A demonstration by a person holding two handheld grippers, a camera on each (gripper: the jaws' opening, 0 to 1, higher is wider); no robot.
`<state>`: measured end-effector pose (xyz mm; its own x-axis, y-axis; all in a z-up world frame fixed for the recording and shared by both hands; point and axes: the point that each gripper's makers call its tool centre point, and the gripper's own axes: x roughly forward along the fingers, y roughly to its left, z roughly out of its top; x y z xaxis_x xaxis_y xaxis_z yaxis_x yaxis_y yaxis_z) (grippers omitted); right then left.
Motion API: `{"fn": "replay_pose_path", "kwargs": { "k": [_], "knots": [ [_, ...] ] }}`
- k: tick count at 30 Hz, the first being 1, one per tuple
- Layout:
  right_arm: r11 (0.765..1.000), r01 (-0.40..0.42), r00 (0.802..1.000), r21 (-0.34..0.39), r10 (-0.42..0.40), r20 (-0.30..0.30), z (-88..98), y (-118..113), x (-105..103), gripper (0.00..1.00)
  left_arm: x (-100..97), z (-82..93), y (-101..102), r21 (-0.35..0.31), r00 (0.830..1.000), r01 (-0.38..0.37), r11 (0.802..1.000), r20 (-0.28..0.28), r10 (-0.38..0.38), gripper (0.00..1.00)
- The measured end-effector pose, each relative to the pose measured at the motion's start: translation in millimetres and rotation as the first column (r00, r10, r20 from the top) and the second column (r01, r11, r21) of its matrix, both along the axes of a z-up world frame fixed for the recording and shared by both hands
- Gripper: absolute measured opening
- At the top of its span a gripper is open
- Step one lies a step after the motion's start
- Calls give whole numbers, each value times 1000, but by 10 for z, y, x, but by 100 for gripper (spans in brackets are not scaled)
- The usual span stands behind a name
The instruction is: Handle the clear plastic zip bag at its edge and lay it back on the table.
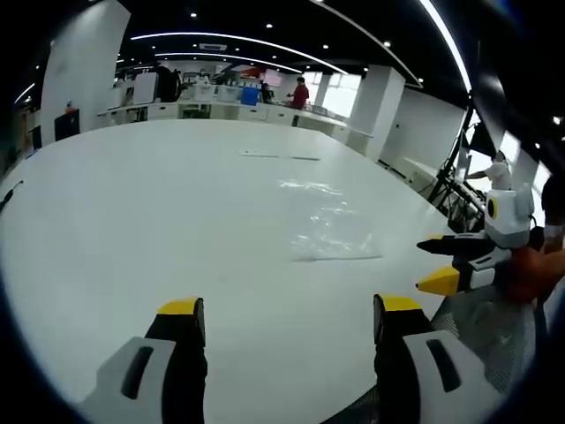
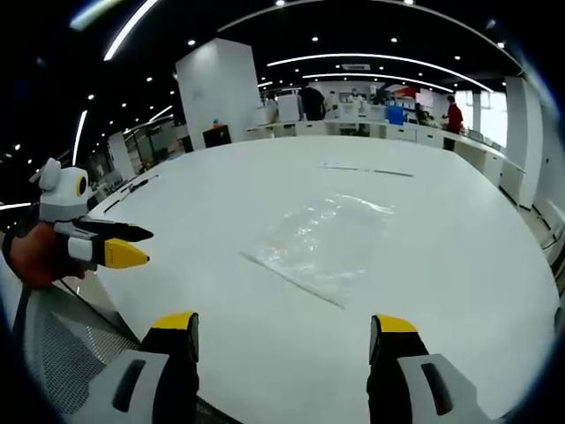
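Observation:
The clear plastic zip bag [image 1: 331, 225] lies flat and slightly crumpled on the white table [image 1: 132, 221]. In the left gripper view my left gripper [image 1: 290, 309] is open over the table's near edge, short of the bag, with nothing between its yellow-tipped jaws. My right gripper [image 1: 425, 265] comes in from the right, open, just off the bag's right side. In the right gripper view the bag [image 2: 322, 243] lies ahead of my open right gripper [image 2: 282, 325]. My left gripper [image 2: 143, 246], held by a hand, hovers open at the left over the table [image 2: 459, 247].
A thin strip [image 1: 278, 156] lies far across the table, beyond the bag. A small dark item [image 1: 7, 196] rests at the table's left edge. A mesh chair back [image 1: 485, 336] stands by the near edge. Desks and a person in red [image 1: 301, 92] are far behind.

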<state>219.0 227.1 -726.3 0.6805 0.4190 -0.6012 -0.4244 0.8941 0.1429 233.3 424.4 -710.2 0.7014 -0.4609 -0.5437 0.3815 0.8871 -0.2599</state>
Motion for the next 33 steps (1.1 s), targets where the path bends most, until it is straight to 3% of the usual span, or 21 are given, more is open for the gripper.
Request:
{"fn": "replay_pose_path", "kwargs": {
  "k": [33],
  "knots": [
    [1000, -12, 1000, 21, 12, -8, 25, 44, -24, 77, 7, -19, 47, -3, 1000, -14, 1000, -12, 14, 75]
  ]
}}
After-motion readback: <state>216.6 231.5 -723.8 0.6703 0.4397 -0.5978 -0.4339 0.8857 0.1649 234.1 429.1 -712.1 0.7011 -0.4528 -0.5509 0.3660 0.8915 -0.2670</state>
